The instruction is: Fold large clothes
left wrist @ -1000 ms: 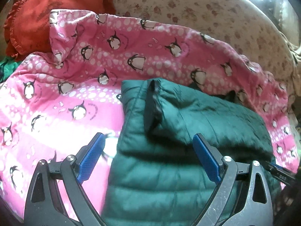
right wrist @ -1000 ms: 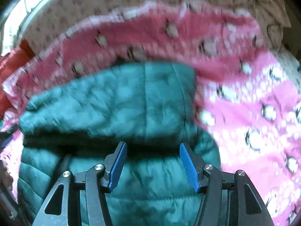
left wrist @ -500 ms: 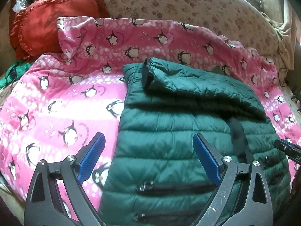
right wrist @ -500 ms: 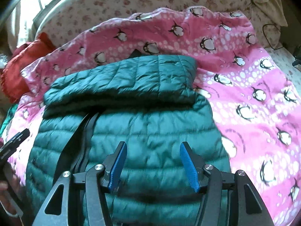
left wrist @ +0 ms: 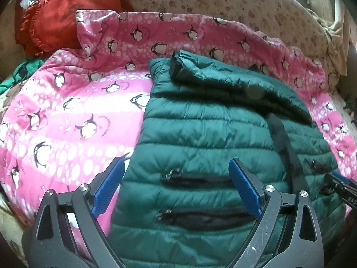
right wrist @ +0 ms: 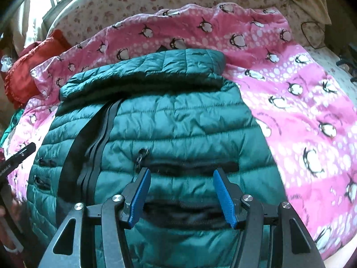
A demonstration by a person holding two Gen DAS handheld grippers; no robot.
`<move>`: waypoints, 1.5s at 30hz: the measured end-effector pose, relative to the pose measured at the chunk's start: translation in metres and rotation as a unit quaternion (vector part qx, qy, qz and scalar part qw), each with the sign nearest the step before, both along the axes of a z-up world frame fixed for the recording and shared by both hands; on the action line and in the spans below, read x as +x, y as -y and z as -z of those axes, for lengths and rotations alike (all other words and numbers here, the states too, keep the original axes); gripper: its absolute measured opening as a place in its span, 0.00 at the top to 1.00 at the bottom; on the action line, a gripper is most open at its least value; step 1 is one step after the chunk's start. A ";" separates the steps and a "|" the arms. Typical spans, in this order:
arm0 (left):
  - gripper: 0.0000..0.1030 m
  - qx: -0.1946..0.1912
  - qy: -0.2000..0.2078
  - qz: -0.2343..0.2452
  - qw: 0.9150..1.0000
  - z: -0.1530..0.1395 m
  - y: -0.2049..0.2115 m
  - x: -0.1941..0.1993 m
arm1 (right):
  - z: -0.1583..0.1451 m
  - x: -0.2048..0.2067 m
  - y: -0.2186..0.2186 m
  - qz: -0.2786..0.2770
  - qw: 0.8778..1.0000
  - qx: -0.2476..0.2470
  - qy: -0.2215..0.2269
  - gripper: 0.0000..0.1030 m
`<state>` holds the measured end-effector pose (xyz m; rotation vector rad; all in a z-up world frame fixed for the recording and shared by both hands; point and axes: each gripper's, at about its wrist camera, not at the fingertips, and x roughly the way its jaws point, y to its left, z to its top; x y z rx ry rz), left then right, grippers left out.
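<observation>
A dark green quilted jacket (left wrist: 207, 138) lies flat on a pink penguin blanket (left wrist: 73, 120), front side up, with a sleeve folded across its top. Its black zip runs down the middle and two pocket zips show on each side. My left gripper (left wrist: 176, 185) hovers open above the jacket's lower left part, nothing between its blue pads. In the right wrist view the same jacket (right wrist: 169, 120) fills the middle, and my right gripper (right wrist: 180, 196) hangs open over a pocket zip, holding nothing.
A red ruffled cushion (left wrist: 64, 17) lies at the back left, beside a bit of green cloth (left wrist: 20, 73). A floral sheet (left wrist: 234, 2) covers the bed beyond the blanket (right wrist: 301, 102). A black cable (right wrist: 312, 33) lies at the far right.
Both grippers have drawn back from the folded sleeve toward the jacket's lower edge, so more of the jacket and its pocket zips now show. Both stayed open.
</observation>
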<state>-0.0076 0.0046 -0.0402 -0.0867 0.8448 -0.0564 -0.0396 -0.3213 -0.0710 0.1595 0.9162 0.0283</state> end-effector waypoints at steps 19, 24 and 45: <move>0.08 -0.027 -0.016 -0.016 0.999 0.010 -0.034 -0.060 | 0.000 -0.063 0.011 0.012 0.999 0.037 0.010 0.46; 0.08 -0.034 -0.026 -0.017 0.999 0.012 -0.036 -0.063 | 0.010 -0.074 0.015 0.014 0.999 0.043 0.001 0.42; 0.08 -0.030 -0.056 -0.011 0.998 0.018 -0.040 -0.075 | 0.013 -0.091 0.028 0.014 0.998 0.055 -0.015 0.37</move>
